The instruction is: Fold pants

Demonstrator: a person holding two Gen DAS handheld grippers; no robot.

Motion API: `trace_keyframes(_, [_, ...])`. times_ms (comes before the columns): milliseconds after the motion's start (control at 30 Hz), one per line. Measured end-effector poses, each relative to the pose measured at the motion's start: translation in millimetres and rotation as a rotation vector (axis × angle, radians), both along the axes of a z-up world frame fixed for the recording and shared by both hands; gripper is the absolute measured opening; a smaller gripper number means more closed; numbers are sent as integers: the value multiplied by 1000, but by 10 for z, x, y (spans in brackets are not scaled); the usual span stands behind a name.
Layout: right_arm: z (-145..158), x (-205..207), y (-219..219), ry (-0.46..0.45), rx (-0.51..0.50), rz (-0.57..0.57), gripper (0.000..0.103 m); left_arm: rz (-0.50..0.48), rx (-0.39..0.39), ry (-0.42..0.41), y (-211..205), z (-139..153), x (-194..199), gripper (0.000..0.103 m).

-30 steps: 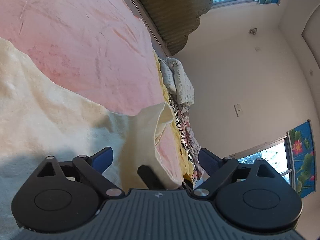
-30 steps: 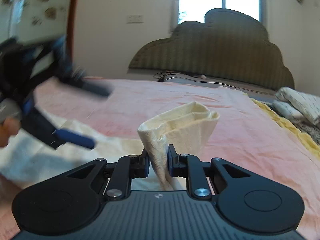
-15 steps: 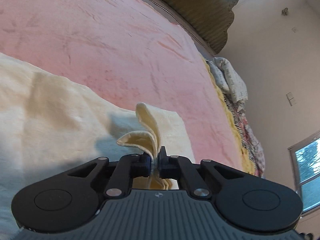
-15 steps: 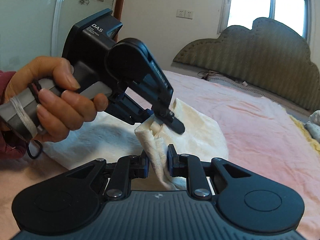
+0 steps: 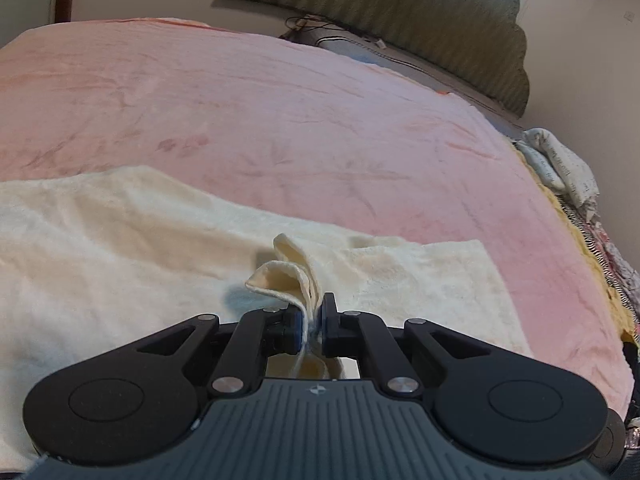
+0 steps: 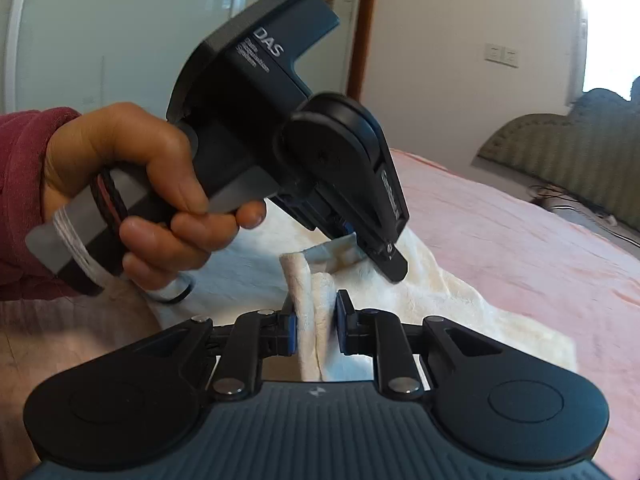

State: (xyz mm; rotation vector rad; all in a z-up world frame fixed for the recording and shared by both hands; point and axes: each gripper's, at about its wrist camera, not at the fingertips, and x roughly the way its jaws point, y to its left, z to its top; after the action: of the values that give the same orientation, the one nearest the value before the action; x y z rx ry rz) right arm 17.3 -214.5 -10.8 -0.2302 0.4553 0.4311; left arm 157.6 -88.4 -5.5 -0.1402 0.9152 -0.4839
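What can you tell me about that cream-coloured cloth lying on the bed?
These are the pants, a pale cream garment of soft, fuzzy, towel-like fabric. Most of it lies spread, slightly rumpled, on the pink bedspread. Two bunched edges are lifted off the bed: the left gripper is pinched shut on one thin folded flap, and the right gripper is clamped on a thicker bunch close beside it. Only the bedspread and the two grippers touch it, as far as shows.
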Motion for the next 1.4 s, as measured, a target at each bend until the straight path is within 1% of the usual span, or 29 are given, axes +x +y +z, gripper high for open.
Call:
trace_keyframes(33, [-55, 20, 67, 20, 1, 9, 19, 6, -3, 11, 60, -55, 12, 11])
trace_keyframes(67, [-114, 44, 111, 52, -1, 12, 20, 16, -12, 25, 103, -85, 18, 21])
trace_keyframes(100, [-168, 61, 143, 87, -3, 16, 28, 35, -27, 37, 158, -98, 24, 32])
trace_keyframes(133, [-176, 58, 162, 102, -7, 15, 33, 51, -53, 43, 225, -109, 13, 34])
trace_keyframes(200, [-104, -28, 87, 85, -2, 36, 34, 94, -63, 34, 342, -55, -4, 40])
trace_keyframes(233, [-37, -85, 26, 74, 23, 64, 34, 119, -54, 21, 386, -17, -16, 42])
trace_keyframes(267, [29, -172, -45, 59, 61, 80, 34, 144, -42, 3, 425, 26, -38, 45])
trace_keyframes(333, [143, -307, -168, 14, 112, 61, 34, 192, -15, -39, 485, 106, -86, 48])
trace_keyframes(367, [174, -336, -191, -5, 99, 37, 34, 214, 0, -51, 502, 140, -109, 48])
trace_keyframes(400, [165, -366, -188, -20, 58, 15, 34, 221, 1, -49, 521, 166, -130, 48])
trace_keyframes(433, [133, -353, -179, -20, 9, 6, 34, 217, -17, -37, 548, 182, -151, 49])
trace_keyframes(467, [91, -307, -151, -4, -29, 6, 34, 207, -52, -16, 584, 194, -178, 49])
trace_keyframes(533, [-19, -245, -111, 39, -70, 18, 34, 189, -123, 29, 649, 209, -239, 49])
trace_keyframes(600, [-102, -214, -28, 47, -126, 25, 34, 180, -176, 64, 706, 223, -292, 49])
trace_keyframes(700, [-247, -225, 102, -2, -269, 10, 34, 161, -262, 130, 756, 215, -344, 49])
trace_keyframes(767, [-284, -230, 221, -32, -324, 2, 33, 136, -311, 174, 754, 193, -379, 49])
trace_keyframes(800, [-297, -220, 245, -37, -339, -1, 24, 126, -335, 198, 746, 177, -397, 50])
trace_keyframes(833, [-298, -93, 264, -33, -348, 2, 13, 110, -359, 223, 735, 155, -409, 51])
trace_keyframes(867, [-328, -75, 272, -37, -338, -2, 13, 95, -379, 247, 722, 129, -419, 52])
trace_keyframes(900, [-319, -61, 229, -33, -301, -8, 11, 85, -396, 268, 716, 106, -428, 53])
trace_keyframes(1033, [-119, 15, -70, 1, -50, -57, 9, 92, -423, 339, 676, -26, -400, 56])
trace_keyframes(1100, [-28, -21, -235, 14, 34, -77, 8, 93, -465, 372, 655, -96, -372, 59])
trace_keyframes(1200, [15, -8, -387, 40, 130, -83, 8, 129, -522, 418, 619, -212, -306, 62])
trace_keyframes(1267, [42, -32, -406, 42, 152, -79, 8, 167, -548, 436, 602, -303, -255, 62])
trace_keyframes(1300, [48, -28, -409, 40, 146, -71, 8, 183, -569, 448, 598, -356, -232, 58])
trace_keyframes(1333, [61, -66, -396, 50, 145, -49, 9, 191, -596, 466, 596, -408, -210, 52])
trace_keyframes(1367, [103, -118, -417, 58, 162, -13, 9, 192, -621, 489, 593, -454, -192, 41])
trace_keyframes(1400, [132, -162, -465, 46, 204, 23, 9, 194, -643, 512, 591, -502, -177, 29])
